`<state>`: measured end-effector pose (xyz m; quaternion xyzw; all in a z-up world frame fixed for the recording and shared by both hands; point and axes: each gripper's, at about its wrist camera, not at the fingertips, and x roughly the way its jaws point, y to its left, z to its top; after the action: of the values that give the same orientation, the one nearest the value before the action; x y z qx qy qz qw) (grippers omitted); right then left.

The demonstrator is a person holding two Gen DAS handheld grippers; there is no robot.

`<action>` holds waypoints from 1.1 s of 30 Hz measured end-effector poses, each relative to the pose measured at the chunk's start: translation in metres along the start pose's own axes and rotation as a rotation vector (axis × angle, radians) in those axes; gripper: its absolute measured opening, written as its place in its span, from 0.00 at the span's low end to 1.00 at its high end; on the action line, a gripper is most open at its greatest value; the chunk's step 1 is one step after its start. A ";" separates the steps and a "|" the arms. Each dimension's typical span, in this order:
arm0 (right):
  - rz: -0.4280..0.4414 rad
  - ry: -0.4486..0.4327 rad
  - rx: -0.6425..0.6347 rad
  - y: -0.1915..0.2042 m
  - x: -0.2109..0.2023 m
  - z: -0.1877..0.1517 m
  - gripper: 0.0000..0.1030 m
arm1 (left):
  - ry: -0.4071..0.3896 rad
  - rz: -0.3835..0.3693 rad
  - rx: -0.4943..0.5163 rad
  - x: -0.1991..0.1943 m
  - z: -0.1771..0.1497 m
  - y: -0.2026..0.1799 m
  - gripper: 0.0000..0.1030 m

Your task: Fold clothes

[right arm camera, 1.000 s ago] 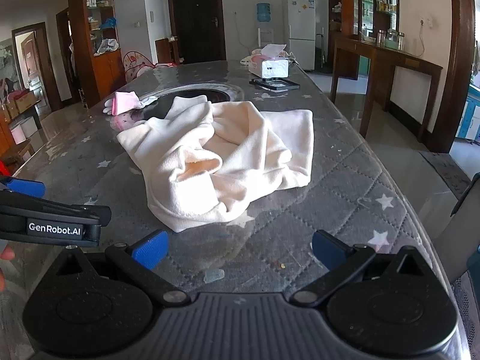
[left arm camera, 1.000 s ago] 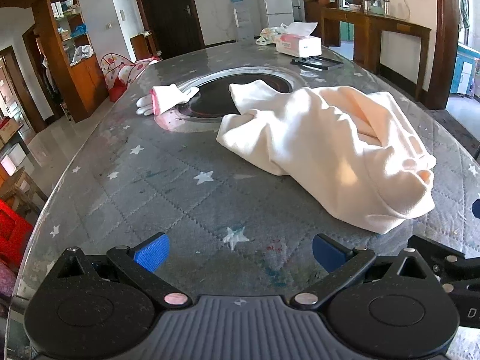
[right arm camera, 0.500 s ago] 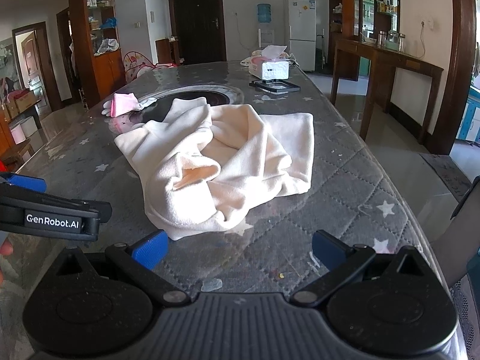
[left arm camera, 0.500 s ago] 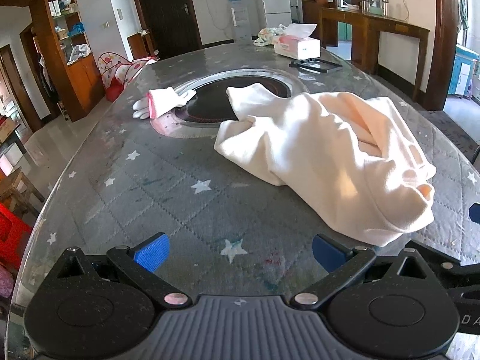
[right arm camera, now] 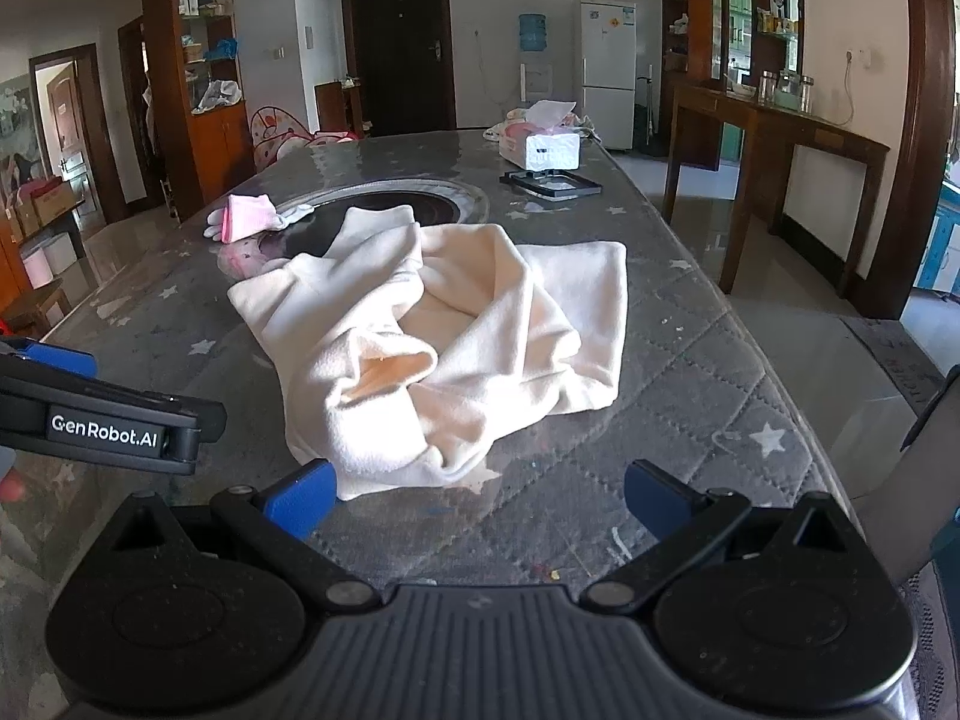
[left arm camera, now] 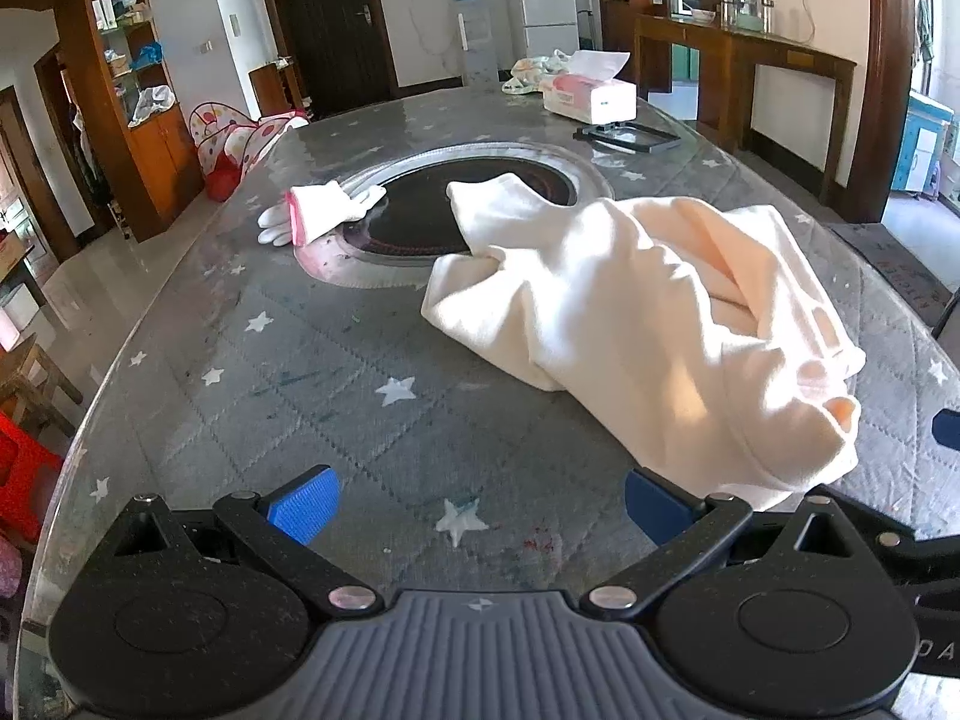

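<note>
A cream garment [left arm camera: 648,324] lies crumpled in a heap on the grey star-patterned table [left arm camera: 300,384]; it also shows in the right wrist view [right arm camera: 444,336]. My left gripper [left arm camera: 477,507] is open and empty, just short of the garment's near corner, which lies by its right finger. My right gripper [right arm camera: 474,498] is open and empty, with the garment's near hem just beyond its left finger. The left gripper's body [right arm camera: 102,420] shows at the left of the right wrist view.
A round dark inset [left arm camera: 468,210] sits mid-table under the garment's far end. White and pink gloves [left arm camera: 318,216] lie to its left. A tissue box [left arm camera: 591,96] and a black frame [left arm camera: 627,137] stand at the far end. The table's right edge [right arm camera: 798,396] drops to the floor.
Both grippers have edged forward toward the garment, which now sits closer to their fingers. The garment itself has not moved. Both stay open.
</note>
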<state>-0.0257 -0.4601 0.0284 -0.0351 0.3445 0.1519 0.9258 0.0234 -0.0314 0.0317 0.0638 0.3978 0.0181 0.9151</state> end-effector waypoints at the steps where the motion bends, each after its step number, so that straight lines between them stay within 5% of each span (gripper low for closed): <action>1: 0.002 -0.001 0.000 -0.002 0.000 0.000 1.00 | -0.001 0.000 -0.001 0.000 0.001 0.000 1.00; 33: 0.038 -0.023 -0.029 -0.039 -0.003 0.004 0.92 | -0.002 0.007 0.044 0.001 0.005 -0.011 1.00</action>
<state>-0.0131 -0.4977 0.0323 -0.0405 0.3322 0.1749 0.9260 0.0272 -0.0428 0.0326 0.0853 0.3970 0.0124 0.9138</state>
